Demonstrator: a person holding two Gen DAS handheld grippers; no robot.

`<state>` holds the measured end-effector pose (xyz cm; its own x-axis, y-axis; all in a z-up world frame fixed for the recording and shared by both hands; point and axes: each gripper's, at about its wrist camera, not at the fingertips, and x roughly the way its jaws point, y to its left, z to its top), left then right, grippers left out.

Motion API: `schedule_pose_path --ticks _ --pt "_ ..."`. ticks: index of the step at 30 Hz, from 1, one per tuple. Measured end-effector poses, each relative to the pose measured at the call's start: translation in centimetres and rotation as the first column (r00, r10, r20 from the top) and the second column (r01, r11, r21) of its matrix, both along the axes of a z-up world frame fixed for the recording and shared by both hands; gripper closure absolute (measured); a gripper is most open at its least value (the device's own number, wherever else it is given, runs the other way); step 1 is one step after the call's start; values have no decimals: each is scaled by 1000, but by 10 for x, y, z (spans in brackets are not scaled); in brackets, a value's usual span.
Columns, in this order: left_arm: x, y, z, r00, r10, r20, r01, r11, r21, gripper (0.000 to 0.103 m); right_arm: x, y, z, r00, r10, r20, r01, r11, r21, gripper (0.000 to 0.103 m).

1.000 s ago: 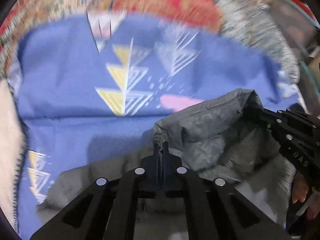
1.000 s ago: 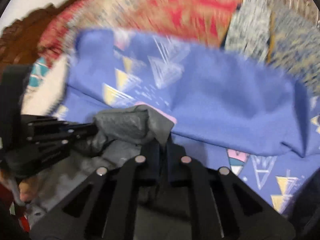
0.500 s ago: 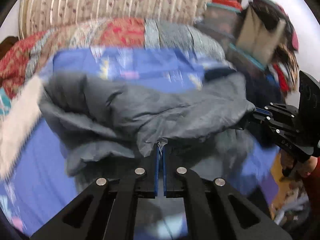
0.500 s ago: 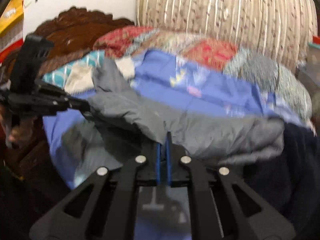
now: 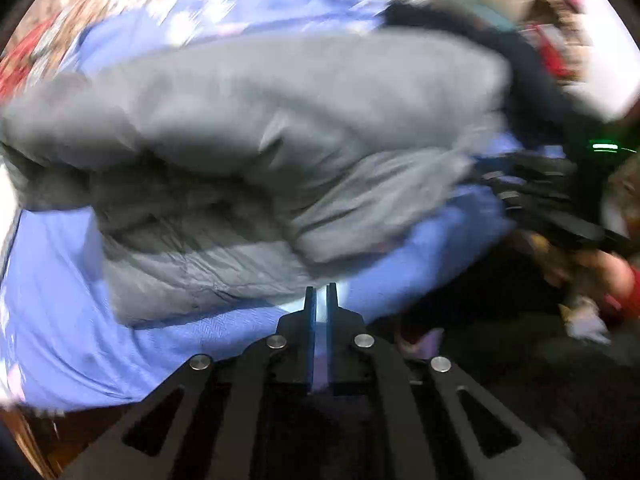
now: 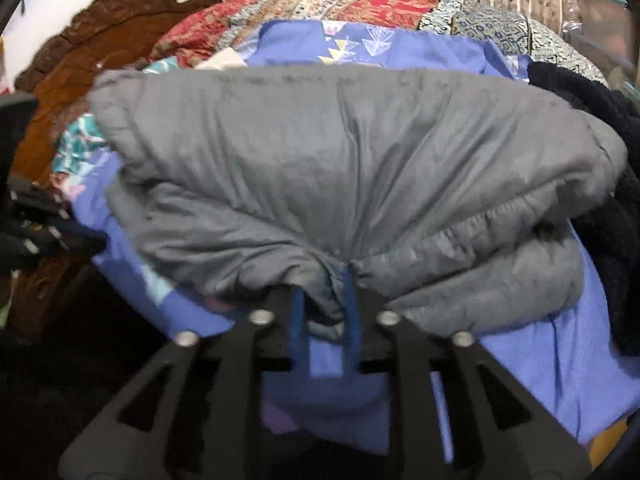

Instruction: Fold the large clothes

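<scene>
A second ago both hand-held grippers pinched a bunched corner of the gray jacket (image 6: 352, 148) low over the blue sheet (image 6: 568, 344); half a second ago they had it lifted and stretched between them. Now the jacket lies doubled over itself on the bed, its top layer brought toward the near edge, so one fold looks laid down.

The left hand-held gripper (image 5: 321, 300) has let go. Its fingers stand a narrow slit apart with only pale sheet showing between them, just short of the jacket's near hem. The right hand-held gripper (image 6: 323, 300) has its fingers spread, and a gathered tuck of the jacket's near edge still sits in the gap. Whether the pads still touch the cloth I cannot tell. I judge it to be releasing.

The jacket sits in the middle of the bed on the sheet. Its near edge is close to the near side of the bed, where the sheet drops into dark floor space. On the right a dark fleece garment (image 6: 600, 104) touches the jacket's right end, so room is tight there. On the far side lie a patterned quilt (image 6: 380, 4) and a carved wooden headboard (image 6: 80, 56); open sheet shows beyond the jacket, giving room to smooth or fold again.
</scene>
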<state>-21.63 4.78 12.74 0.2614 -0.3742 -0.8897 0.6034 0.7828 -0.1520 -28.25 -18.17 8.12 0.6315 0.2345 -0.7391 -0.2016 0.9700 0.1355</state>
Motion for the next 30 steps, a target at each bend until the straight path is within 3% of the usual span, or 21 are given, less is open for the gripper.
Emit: schedule_pose_path --ticks 2,3,7,10,13,15,18,20,24,27,30 --pt "-10 19 46 993 -31 110 39 997 -65 77 -16 -9 12 1000 11 7 -11 1000 2 50" --pt "-9 27 67 987 -21 159 37 995 -93 77 -23 -15 19 1000 10 18 -10 1000 7 32" --pt "30 47 116 960 99 263 -48 980 -193 77 -44 -36 58 996 -20 85 15 998 57 31" --pt "65 55 122 933 198 301 -119 958 -262 77 -33 -48 100 977 -83 196 73 996 57 31" --pt "101 45 99 933 256 254 -179 941 -289 77 0 -53 123 953 -131 274 129 991 24 31" --pt "120 41 74 936 285 206 -228 938 -261 77 30 -61 119 951 -151 268 142 988 54 31" --pt "140 42 25 932 332 144 -313 939 -140 77 70 -71 86 964 -196 177 188 980 62 31" --pt "137 53 -6 931 351 98 -341 935 -101 77 84 -80 57 967 -233 100 228 972 58 32" --pt "119 68 -43 931 365 18 -359 923 -142 77 78 -94 -5 965 -263 -20 264 960 98 37" --pt "109 61 -60 929 369 6 -363 917 -165 77 66 -97 -27 955 -291 -47 295 942 162 37" --pt "109 47 -75 933 359 31 -351 926 -136 77 66 -101 -35 950 -308 -56 313 930 195 37"
